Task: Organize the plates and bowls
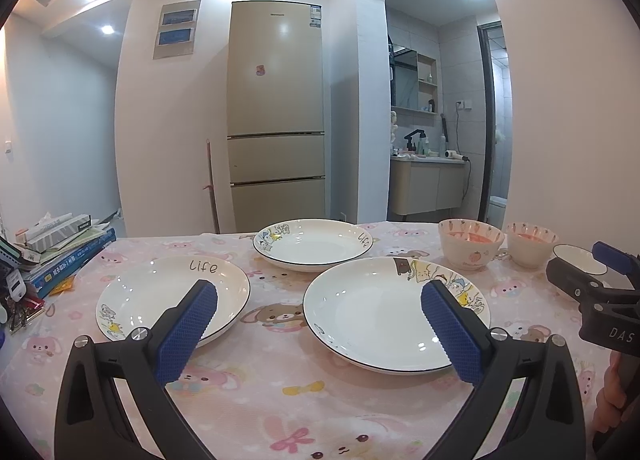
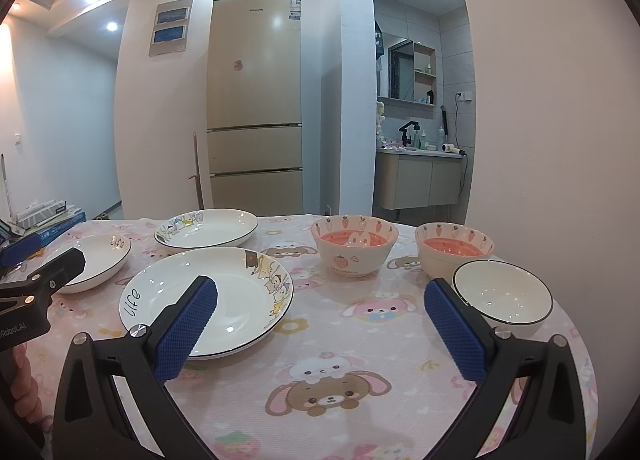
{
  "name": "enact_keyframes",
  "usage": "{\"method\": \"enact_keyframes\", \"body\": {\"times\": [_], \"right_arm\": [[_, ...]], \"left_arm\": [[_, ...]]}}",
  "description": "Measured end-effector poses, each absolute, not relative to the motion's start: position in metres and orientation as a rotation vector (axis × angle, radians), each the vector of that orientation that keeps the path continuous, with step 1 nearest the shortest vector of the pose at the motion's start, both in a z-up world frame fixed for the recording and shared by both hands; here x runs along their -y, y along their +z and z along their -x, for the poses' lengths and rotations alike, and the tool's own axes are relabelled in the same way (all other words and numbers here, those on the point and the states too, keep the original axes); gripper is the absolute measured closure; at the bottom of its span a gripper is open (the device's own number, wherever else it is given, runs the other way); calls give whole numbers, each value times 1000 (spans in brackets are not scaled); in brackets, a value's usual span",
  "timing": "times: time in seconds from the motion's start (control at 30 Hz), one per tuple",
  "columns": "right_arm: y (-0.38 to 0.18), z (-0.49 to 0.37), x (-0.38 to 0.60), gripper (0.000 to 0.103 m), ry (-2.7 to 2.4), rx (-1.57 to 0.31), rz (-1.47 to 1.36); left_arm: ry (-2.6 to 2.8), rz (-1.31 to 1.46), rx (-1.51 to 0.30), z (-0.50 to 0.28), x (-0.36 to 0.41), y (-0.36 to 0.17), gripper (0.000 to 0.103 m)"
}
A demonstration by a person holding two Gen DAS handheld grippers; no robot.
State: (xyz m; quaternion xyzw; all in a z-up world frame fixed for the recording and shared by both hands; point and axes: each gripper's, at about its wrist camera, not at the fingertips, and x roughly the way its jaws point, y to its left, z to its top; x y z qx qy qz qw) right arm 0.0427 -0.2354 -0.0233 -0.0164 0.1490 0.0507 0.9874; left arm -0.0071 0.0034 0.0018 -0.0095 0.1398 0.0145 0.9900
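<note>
Between left gripper [image 1: 318,302] fingers, front plate [image 1: 384,320], untouched, spread wide

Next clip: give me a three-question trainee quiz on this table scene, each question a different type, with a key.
1. How many plates lie on the table?
2. True or false: the left gripper is shut on a plate.
3. Which bowl is nearest the right gripper? A) the white bowl B) the carrot bowl with a strawberry C) the other carrot bowl

Key:
1. Three: the left plate, the far plate and the near plate, none stacked.
2. False; both grippers are open and hold nothing.
3. A; it sits just past the right finger.
</note>
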Motion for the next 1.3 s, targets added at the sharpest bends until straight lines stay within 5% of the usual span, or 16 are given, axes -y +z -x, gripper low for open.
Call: {"method": "enact_keyframes", "body": {"times": [1.3], "right_arm": [[-26,-47,233,0,129,-324,39]], "left_arm": [[60,14,-285,8,-4,3,0]]}}
